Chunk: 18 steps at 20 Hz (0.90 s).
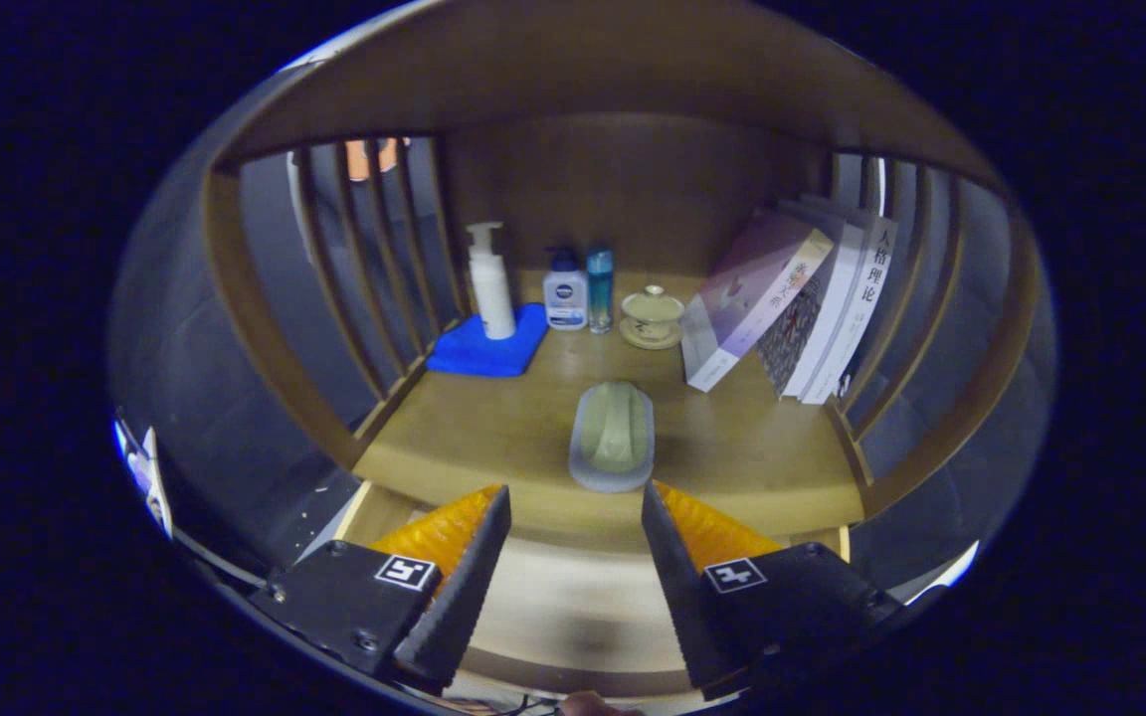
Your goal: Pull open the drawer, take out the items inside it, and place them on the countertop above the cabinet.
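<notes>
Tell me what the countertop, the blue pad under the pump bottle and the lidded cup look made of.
Countertop: wood, matte, faint grain showing. Blue pad: soft folded cloth, likely a towel. Lidded cup: glazed ceramic, pale with a slight sheen, on a matching saucer. The gripper has its jaws open, holding nothing.

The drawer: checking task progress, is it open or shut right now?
Open. The drawer is pulled out below the countertop, its pale floor showing between the open gripper's fingers.

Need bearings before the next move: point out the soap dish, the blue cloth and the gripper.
soap dish (613,438): gripper view, on the soap in it.
blue cloth (486,354): gripper view, bare front part.
gripper (575,507): gripper view, open, midway between fingertips.
</notes>
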{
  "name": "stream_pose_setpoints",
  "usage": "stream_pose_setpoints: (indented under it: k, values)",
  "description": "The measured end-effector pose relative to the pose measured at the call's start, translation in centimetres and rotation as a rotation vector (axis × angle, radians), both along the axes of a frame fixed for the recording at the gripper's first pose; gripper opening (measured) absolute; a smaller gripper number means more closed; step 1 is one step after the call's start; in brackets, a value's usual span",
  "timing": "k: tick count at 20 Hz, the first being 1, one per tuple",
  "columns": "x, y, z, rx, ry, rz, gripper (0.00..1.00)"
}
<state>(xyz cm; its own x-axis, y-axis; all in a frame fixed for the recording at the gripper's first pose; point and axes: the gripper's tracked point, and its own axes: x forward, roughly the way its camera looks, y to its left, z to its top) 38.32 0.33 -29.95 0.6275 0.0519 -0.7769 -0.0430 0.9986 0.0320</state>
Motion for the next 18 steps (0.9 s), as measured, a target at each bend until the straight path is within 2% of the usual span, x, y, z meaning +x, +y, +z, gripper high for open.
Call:
stream_pose_setpoints:
  k: [5,8,18]
  values:
    - [-5.6,0.8,1.8,0.045,-0.135,0.023,0.87]
    - [-8.6,0.7,2.1,0.029,-0.225,0.037,0.88]
    - [-17.0,2.0,-3.4,-0.037,-0.344,0.07,0.9]
